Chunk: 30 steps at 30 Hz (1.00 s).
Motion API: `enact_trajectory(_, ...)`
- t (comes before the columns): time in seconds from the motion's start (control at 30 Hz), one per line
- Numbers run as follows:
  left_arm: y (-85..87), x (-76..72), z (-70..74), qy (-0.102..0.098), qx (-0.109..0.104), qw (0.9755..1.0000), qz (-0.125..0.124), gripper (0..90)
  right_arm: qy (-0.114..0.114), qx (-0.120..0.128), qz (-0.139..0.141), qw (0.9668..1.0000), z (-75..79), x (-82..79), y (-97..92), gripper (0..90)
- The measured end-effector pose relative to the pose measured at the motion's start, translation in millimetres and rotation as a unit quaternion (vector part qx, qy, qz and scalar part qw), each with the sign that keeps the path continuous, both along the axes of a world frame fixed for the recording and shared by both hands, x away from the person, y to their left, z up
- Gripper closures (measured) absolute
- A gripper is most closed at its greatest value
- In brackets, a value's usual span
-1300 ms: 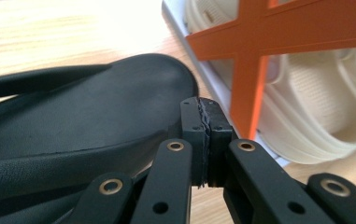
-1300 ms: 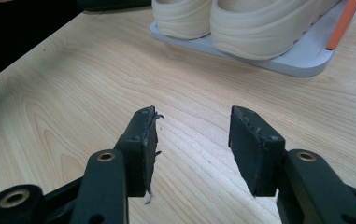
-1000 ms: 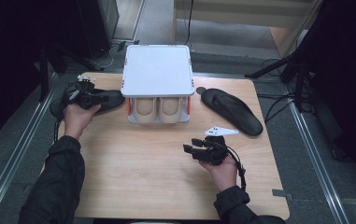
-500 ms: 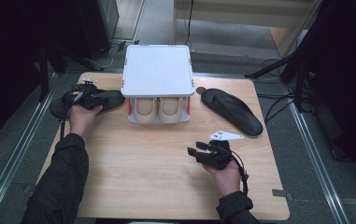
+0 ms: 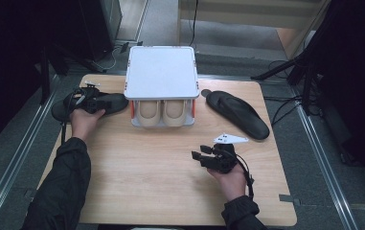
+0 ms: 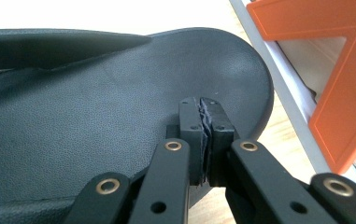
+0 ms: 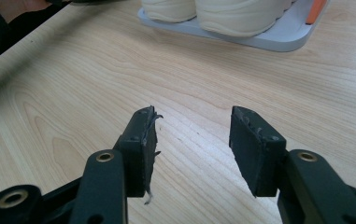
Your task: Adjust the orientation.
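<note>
A black flip-flop (image 5: 110,102) (image 6: 96,116) lies at the table's left, its rounded end near the rack. My left gripper (image 5: 99,102) (image 6: 204,112) rests over its footbed with the pads pressed together and nothing between them; the strap lies apart, further back on the sandal. A second black flip-flop (image 5: 237,114) lies at the right of the rack. My right gripper (image 5: 198,158) (image 7: 192,140) hovers low over bare wood at the front right, open and empty, pointing towards the rack.
A white-topped shoe rack (image 5: 161,72) with orange legs (image 6: 339,93) stands at the back middle, with a cream pair of shoes (image 5: 163,112) (image 7: 231,14) on its lower tray (image 7: 278,39). Bare wooden table (image 5: 146,182) stretches in front.
My left hand has sunk a little onto the left flip-flop. The right hand has kept still, open as before.
</note>
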<state>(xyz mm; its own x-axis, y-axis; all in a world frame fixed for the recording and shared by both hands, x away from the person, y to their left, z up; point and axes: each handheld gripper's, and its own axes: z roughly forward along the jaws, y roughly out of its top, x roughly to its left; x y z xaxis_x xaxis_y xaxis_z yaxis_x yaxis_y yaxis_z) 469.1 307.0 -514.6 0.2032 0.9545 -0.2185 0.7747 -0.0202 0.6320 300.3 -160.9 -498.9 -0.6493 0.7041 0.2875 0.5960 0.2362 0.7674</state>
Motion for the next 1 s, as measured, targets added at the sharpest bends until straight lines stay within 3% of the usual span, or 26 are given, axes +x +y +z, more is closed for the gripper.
enact_trajectory(0.1,-1.1,-4.1,0.3,0.000,0.008,1.0000,-0.004,88.5,0.000,0.001,0.003,1.0000,0.6,1.1,0.4,51.9)
enact_trajectory(0.57,-1.3,-29.4,1.2,0.015,-0.005,0.9998,-0.013,88.4,0.000,0.006,0.010,0.9999,3.0,10.6,4.4,51.6)
enact_trajectory(0.8,-5.2,-43.0,2.5,0.016,0.014,0.9995,-0.023,88.4,-0.002,0.011,0.016,0.9998,4.2,14.6,5.9,51.5)
enact_trajectory(1.0,-6.4,-57.9,3.3,0.020,0.018,0.9992,-0.031,88.3,0.001,0.014,0.017,0.9998,1.2,19.2,7.2,51.6)
